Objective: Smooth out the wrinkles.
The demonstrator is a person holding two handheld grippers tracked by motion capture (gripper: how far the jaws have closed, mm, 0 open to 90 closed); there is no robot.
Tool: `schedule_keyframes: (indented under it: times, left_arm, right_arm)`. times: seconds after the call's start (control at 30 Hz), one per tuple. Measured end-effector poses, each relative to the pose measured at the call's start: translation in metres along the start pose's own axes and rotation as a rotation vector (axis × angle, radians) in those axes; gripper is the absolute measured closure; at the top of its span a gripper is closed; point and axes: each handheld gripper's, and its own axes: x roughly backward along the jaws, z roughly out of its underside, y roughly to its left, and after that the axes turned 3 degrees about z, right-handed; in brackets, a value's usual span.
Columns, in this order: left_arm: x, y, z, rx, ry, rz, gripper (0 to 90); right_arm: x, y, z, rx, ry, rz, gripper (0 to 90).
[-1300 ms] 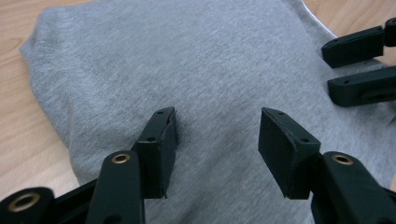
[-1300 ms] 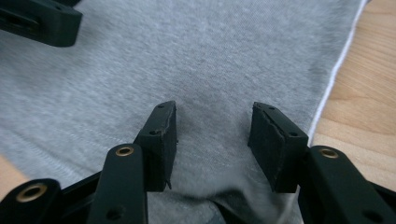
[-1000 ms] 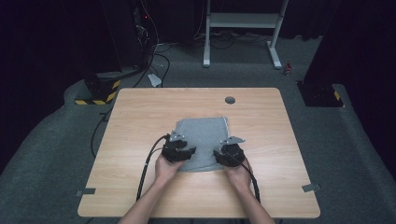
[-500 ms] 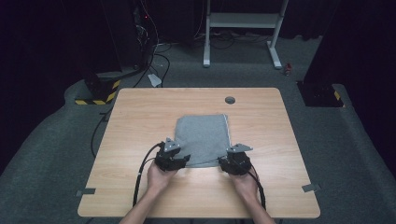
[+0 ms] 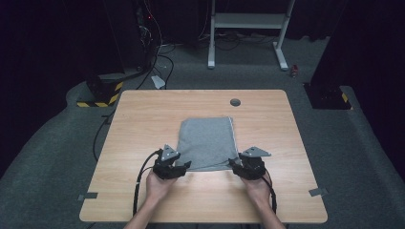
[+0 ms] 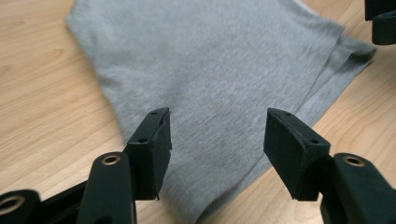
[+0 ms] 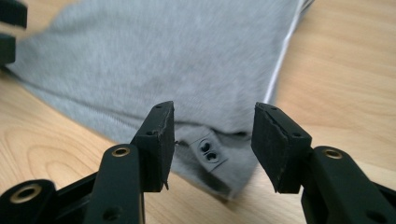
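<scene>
Folded grey knit cloth (image 5: 206,143) lying flat on the light wooden table (image 5: 143,114), roughly at its middle and towards the person's side — its near edge runs between the two black hand-held grippers. The left gripper (image 5: 183,166) sits at the cloth's near left corner; the right gripper (image 5: 235,164) sits at the near right corner. Each is carried in one of the person's hands, the forearms entering from the bottom of the high view.

In the left gripper view, the left gripper (image 6: 215,135) has its jaws standing wide apart, having just been opening further; the cloth's corner (image 6: 219,84) lies on the table beneath and between them, and the pads press on nothing.

In the right gripper view, the right gripper (image 7: 212,140) likewise holds its jaws well apart. Between them lies the cloth's other near corner, showing a small grey tab with two dark holes (image 7: 208,151) — untouched by either pad. A pale seam runs along the cloth's far side edge.
</scene>
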Motion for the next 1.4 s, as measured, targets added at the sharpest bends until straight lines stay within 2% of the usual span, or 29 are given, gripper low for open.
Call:
schedule_keyframes:
  times: [0.1,0.2,0.33,0.5,0.63,0.77,0.83,0.9,0.93,1.0,1.1,1.17,1.2,1.3,1.4]
  left_arm:
    - [0.009,0.005,-0.001,0.010,-0.015,-0.013,40.7]
    - [0.017,0.011,0.000,0.051,-0.050,-0.008,40.1]
    - [0.026,0.017,0.000,0.075,-0.077,-0.010,39.2]
    - [0.037,0.024,0.003,0.101,-0.107,-0.009,37.8]
    - [0.044,0.027,0.006,0.102,-0.126,-0.011,36.6]
    - [0.049,0.029,0.011,0.091,-0.112,-0.024,35.7]
    - [0.053,0.032,0.014,0.106,-0.119,-0.016,35.1]
    - [0.053,0.036,0.014,0.100,-0.111,-0.022,34.7]
    - [0.053,0.037,0.012,0.097,-0.100,-0.025,34.2]
    - [0.055,0.039,0.011,0.094,-0.113,-0.021,33.5]
    - [0.057,0.041,0.015,0.107,-0.116,-0.023,33.4]
    - [0.057,0.044,0.018,0.114,-0.106,-0.039,33.2]
    - [0.058,0.046,0.020,0.129,-0.112,-0.034,33.2]
    - [0.059,0.048,0.025,0.142,-0.122,-0.048,33.0]
    - [0.058,0.050,0.029,0.147,-0.099,-0.065,32.7]
  right_arm:
    - [0.007,-0.004,0.000,-0.019,-0.022,-0.005,49.0]
    - [0.013,-0.008,-0.001,-0.032,-0.036,-0.005,48.7]
    - [0.020,-0.016,-0.003,-0.050,-0.054,-0.008,48.0]
    - [0.032,-0.026,-0.004,-0.082,-0.092,-0.008,46.7]
    - [0.039,-0.032,-0.003,-0.096,-0.112,-0.007,45.8]
    - [0.042,-0.038,-0.001,-0.116,-0.108,-0.004,44.7]
    - [0.045,-0.040,0.001,-0.117,-0.111,-0.003,44.7]
    - [0.047,-0.041,0.001,-0.119,-0.108,-0.002,44.6]
    - [0.047,-0.044,0.001,-0.102,-0.102,0.002,44.4]
    - [0.050,-0.046,0.000,-0.114,-0.103,0.002,44.3]
    - [0.056,-0.049,0.001,-0.114,-0.126,0.003,44.2]
    - [0.058,-0.052,0.002,-0.108,-0.122,0.011,44.1]
    - [0.058,-0.054,0.004,-0.113,-0.117,0.013,44.0]
    - [0.060,-0.060,0.010,-0.125,-0.109,0.026,44.0]
    - [0.062,-0.066,0.016,-0.150,-0.108,0.039,44.1]
